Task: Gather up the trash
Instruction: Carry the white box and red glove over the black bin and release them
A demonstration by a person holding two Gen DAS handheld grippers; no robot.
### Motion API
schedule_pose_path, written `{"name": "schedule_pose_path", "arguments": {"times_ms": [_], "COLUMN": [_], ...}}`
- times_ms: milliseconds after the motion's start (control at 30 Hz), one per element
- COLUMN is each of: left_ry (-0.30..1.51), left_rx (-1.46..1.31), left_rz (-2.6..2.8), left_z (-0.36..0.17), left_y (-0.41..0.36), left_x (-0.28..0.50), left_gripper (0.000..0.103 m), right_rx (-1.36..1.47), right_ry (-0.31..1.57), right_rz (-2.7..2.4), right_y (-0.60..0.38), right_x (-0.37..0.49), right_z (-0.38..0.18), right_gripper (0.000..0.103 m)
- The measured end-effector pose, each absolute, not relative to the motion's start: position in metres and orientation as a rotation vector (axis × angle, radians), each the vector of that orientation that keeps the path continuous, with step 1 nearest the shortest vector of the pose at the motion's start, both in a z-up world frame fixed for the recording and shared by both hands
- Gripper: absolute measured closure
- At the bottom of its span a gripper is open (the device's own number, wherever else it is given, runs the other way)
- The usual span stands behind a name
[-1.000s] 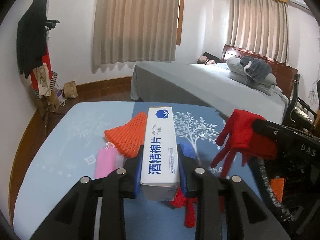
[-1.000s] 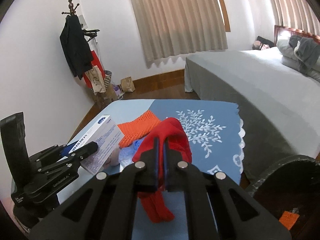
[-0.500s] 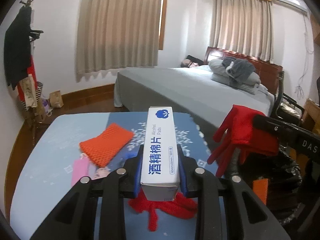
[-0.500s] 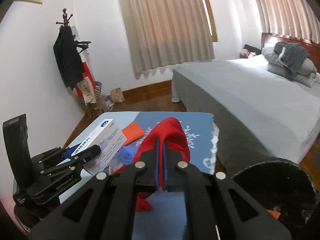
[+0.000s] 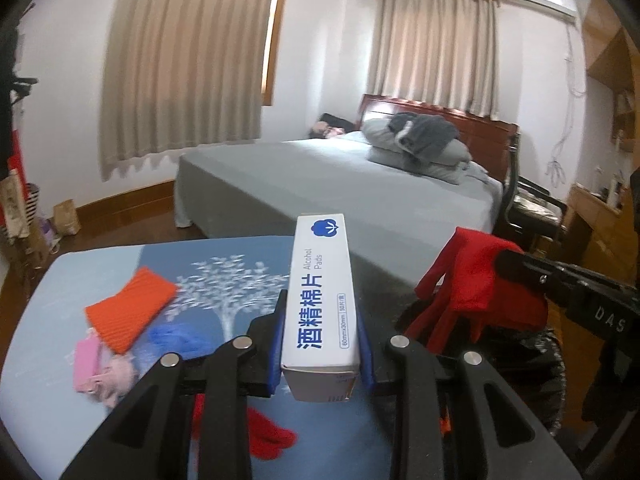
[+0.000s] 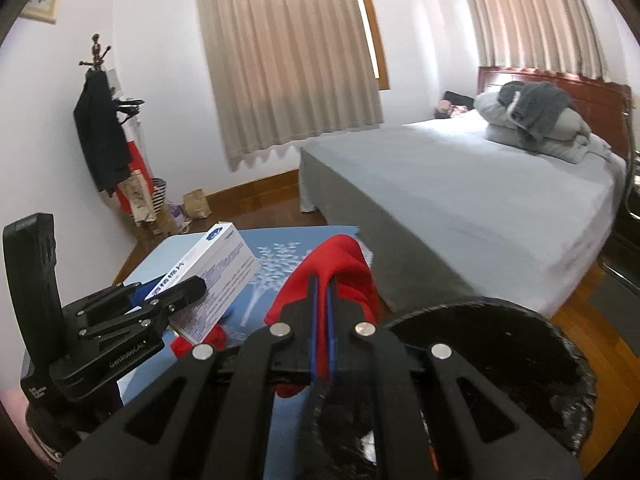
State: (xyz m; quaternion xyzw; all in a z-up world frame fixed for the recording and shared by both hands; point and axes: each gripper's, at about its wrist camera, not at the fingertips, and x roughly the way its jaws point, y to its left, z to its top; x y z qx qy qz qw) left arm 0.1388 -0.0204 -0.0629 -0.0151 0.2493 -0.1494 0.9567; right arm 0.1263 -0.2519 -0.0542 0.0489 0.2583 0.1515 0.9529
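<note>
Alcohol pads box (image 5: 322, 300) was clamped between the left gripper's (image 5: 321, 344) jaws; right gripper (image 6: 322, 312) was pinched onto a red glove (image 6: 340, 268) beside the black bin (image 6: 520, 344).

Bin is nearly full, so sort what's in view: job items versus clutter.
Job:
- white cardboard alcohol-pad box, in left tongs
- red fabric glove, in right tongs
- black-lined round trash bin

Lying about:
- orange knitted cloth
- grey bed
- black coat

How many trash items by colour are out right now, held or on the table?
Red: 2, glove in right gripper, glove on table
Orange: 1
Pink: 1
Blue: 1
White: 1, box in left gripper
Total: 6
</note>
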Motion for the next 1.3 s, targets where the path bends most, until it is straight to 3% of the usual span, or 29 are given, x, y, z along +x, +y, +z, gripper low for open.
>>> {"name": "schedule_pose_path", "arguments": {"times_ms": [733,833,867,933,1067,1200,1300], "left_ry": [0.528,0.549,0.552,0.546,0.540,0.523,0.508], "left_rx": [0.043,0.037,0.034,0.031,0.023,0.022,0.024], "left_rz": [-0.580,-0.616,-0.621,-0.622,-0.600,-0.555,-0.514], "left_z": [-0.076,-0.080,-0.081,-0.080,-0.076,-0.071,-0.067], "left_y": [-0.154,-0.160,-0.160,-0.159,-0.151,-0.138,-0.120], "left_x": [0.141,0.142,0.141,0.140,0.138,0.139,0.137], "left_gripper": [0.073,0.068,0.059,0.052,0.045,0.032,0.019], "right_rx": [0.157,0.162,0.164,0.169,0.176,0.159,0.163], "right_ry": [0.583,0.600,0.604,0.610,0.603,0.572,0.550], "right_rz": [0.069,0.043,0.033,0.018,-0.012,-0.056,-0.051], "right_y": [-0.351,-0.361,-0.364,-0.367,-0.371,-0.372,-0.367], "right_x": [0.084,0.081,0.080,0.079,0.076,0.073,0.073], "right_z": [-0.089,-0.096,-0.098,-0.100,-0.102,-0.100,-0.097], "right_gripper": [0.096,0.096,0.093,0.085,0.056,0.013,0.008]}}
